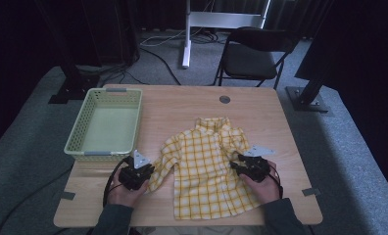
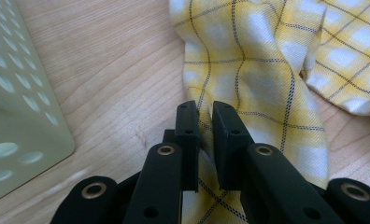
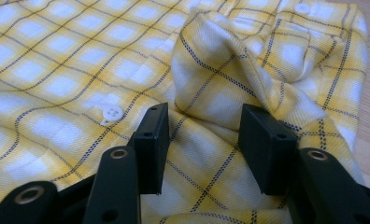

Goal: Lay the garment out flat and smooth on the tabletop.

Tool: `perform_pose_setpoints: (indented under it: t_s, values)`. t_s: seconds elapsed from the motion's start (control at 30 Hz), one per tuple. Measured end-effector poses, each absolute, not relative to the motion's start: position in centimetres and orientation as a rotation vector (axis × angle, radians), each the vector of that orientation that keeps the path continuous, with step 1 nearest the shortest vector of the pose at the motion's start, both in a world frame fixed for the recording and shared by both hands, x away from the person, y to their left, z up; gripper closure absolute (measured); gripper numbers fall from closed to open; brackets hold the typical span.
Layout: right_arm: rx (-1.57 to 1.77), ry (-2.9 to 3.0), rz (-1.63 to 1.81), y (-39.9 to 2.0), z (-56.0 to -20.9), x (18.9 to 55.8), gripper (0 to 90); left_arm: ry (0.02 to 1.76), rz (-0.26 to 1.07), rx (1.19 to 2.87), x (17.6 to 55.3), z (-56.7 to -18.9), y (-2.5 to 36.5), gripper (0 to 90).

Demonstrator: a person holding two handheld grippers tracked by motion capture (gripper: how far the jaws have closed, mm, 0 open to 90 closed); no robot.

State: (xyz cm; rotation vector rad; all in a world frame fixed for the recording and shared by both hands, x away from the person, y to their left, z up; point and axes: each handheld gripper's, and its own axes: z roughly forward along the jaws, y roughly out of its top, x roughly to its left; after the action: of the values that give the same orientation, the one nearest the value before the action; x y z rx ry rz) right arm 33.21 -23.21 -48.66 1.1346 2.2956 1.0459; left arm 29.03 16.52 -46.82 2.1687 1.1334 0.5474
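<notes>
Folding looks barely begun: the yellow plaid shirt (image 1: 206, 166) lies spread on the table (image 1: 182, 105), just right of the green basket (image 1: 105, 125). The left gripper (image 2: 204, 116) clamps a sleeve; the right gripper (image 3: 204, 126) stands open around a bunched fold. The high view shows the basket; the right gripper view shows a button (image 3: 112, 112).

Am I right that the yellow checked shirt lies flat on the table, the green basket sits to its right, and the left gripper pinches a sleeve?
Not quite: the basket sits left of the shirt, as the high view shows. The left gripper does pinch a sleeve.
</notes>
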Motion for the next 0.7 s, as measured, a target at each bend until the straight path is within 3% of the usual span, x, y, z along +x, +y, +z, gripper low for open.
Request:
perform_pose_setpoints:
  t_s: [0.7]
  values:
    - [1.135,2.297,1.047,-23.21,-48.66,33.21,52.1,1.159,0.564,2.159,28.98,-46.73,17.34,82.1]
